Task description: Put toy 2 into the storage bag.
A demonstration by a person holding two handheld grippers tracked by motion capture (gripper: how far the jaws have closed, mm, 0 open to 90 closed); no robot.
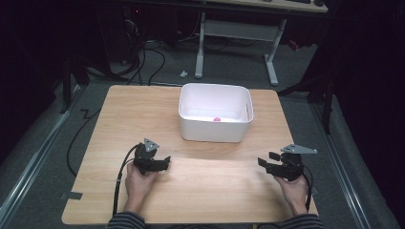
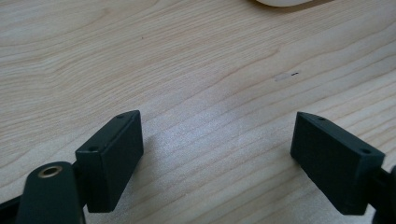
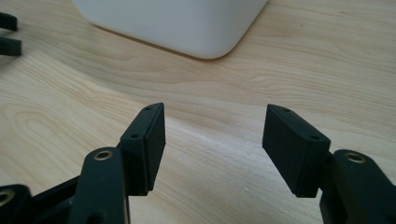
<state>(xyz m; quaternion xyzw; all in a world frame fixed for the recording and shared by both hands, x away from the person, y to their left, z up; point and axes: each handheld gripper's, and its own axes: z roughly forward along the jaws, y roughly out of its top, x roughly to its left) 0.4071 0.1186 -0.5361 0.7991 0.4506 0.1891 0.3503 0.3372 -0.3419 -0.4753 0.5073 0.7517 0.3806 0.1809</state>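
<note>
Two open tools (image 1: 166,163) (image 1: 264,161) facing inward, white bin (image 1: 215,129) long axis crosswise

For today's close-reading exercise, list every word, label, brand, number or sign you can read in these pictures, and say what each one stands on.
None can be read.
White tub: plain walls, no label or brand.
Wooden table: only grain and a small dark fleck, too small to tell whether it is print.
Left hand-held gripper and right hand-held gripper: black jaws and grey plates carry no visible marking.
Small pink thing in the tub: too small to tell.
</note>
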